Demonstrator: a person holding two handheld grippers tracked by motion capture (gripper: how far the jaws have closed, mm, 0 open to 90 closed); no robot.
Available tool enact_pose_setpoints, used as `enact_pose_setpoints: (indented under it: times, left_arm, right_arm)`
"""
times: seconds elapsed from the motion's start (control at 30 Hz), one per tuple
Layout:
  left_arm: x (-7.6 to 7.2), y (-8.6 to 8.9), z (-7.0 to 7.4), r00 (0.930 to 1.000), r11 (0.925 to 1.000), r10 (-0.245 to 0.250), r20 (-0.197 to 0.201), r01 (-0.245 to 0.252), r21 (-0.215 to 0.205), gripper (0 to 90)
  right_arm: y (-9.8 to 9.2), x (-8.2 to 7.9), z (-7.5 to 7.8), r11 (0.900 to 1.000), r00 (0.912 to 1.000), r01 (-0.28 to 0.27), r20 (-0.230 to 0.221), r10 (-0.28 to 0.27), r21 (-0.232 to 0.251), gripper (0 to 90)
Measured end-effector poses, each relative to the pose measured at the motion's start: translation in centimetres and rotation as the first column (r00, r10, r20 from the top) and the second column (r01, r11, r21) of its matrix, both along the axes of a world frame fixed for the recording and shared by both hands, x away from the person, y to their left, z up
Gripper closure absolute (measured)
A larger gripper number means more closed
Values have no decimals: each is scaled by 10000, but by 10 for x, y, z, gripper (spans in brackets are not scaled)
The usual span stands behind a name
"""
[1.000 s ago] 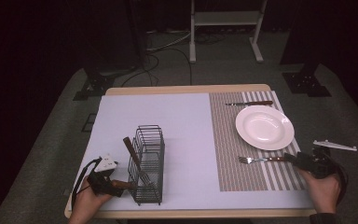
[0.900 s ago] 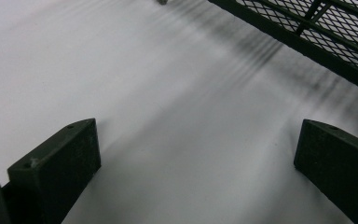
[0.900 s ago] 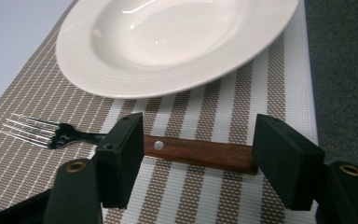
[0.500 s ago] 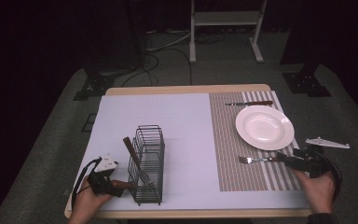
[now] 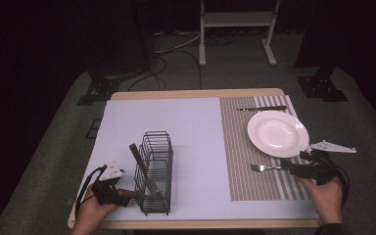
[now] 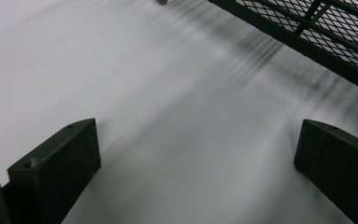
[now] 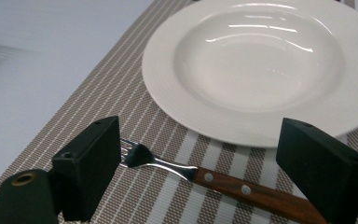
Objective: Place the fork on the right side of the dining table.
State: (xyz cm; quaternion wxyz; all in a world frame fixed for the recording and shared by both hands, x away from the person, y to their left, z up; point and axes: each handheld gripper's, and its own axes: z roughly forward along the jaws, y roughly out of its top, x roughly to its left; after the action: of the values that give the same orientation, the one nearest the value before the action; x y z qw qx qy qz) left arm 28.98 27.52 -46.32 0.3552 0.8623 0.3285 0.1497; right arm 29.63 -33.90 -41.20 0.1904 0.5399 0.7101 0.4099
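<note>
A wooden-handled fork (image 5: 262,168) (image 7: 191,172) lies on the striped placemat (image 5: 240,147) just in front of a white plate (image 5: 277,132) (image 7: 261,65). My right gripper (image 5: 290,169) (image 7: 203,128) stands open, its jaws on either side of the fork's neck and handle without closing on it. At the front left, my left gripper (image 5: 126,193) (image 6: 196,158) is open over the white mat (image 6: 121,70), with nothing between its jaws. It points at the base of a black wire caddy (image 5: 155,171) (image 6: 307,28) that holds a wooden-handled utensil (image 5: 139,161) leaning inside.
A knife (image 5: 262,108) lies on the placemat beyond the plate. The white mat (image 5: 186,127) covers the left and middle of the wooden table (image 5: 186,94). Stands and cables sit on the floor behind the table.
My right gripper has slid left along the placemat, so its jaws now flank the fork. The fork, the caddy and the left gripper have stayed put.
</note>
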Motion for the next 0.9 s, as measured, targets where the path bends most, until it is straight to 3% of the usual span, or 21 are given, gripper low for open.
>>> enact_pose_setpoints:
  times: [0.3,0.5,0.63,0.9]
  left_arm:
    - [0,0,0,10000,10000,-3,-2,3,3,0]
    - [0,0,0,10000,10000,-4,-1,4,7,0]
    - [0,0,0,10000,10000,-8,-5,8,13,0]
    - [0,0,0,10000,10000,-9,-11,9,8,0]
  right_arm:
    - [28,5,10,9938,9934,-1034,448,1052,-413,98]
    - [50,11,12,9845,9835,-1675,611,1705,-514,79]
    - [63,15,10,9773,9770,-2023,559,2059,-628,7]
    - [88,17,7,9624,9593,-2629,881,2683,-686,0]
